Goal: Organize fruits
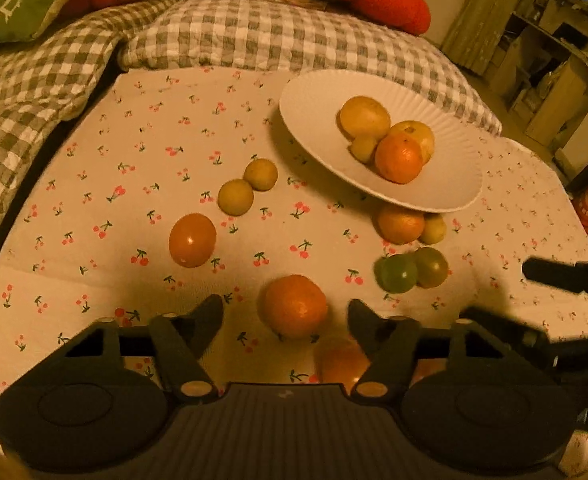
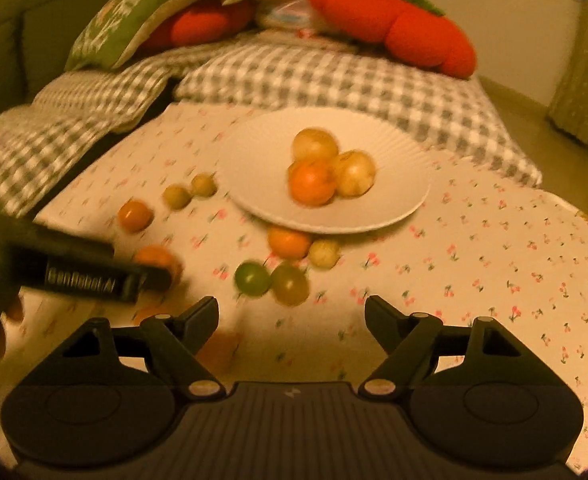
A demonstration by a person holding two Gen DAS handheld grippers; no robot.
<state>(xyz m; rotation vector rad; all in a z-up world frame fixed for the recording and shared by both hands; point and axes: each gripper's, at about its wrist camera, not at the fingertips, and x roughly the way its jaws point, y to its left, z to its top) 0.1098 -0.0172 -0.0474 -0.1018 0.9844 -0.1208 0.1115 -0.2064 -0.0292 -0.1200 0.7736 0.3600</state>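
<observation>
**Both grippers low over loose fruit, nothing held yet**

Step in hand, as I read it: reaching for the next fruit to go on the plate (image 1: 445, 188). Plate sits upper right of centre in the left wrist view and carries four fruits — two yellow, one small yellow, one orange on top.

Left gripper (image 1: 285, 312): jaws apart, flanking an orange (image 1: 295, 306) at lower centre of its view. Gaps show on both sides of the orange, so no contact and no clamp. A second, blurred orange fruit (image 1: 339, 360) lies lower still, near the right finger.

Right gripper (image 2: 292, 312): jaws apart, only cloth (image 2: 473, 264) between the tips. The green fruit (image 2: 252, 278) and an olive one (image 2: 290, 284) touching it sit just above the tips, left of centre. The left gripper's finger crosses the left edge of this view, over the orange.

Loose elsewhere in the left wrist view: a tomato-like fruit (image 1: 192, 240) at centre left, two small yellow fruits (image 1: 248, 186) touching above it, and an orange-and-yellow pair (image 1: 407, 224) tucked at the plate's near rim.

Next move, by my judgement: left jaws must meet the orange on both sides before any lift — round fruit, it could roll out. Then carry it up-right to the plate, onto a bare part, not onto the pile. The right gripper needs to shift left and forward to straddle the green fruit without knocking its neighbour.
</observation>
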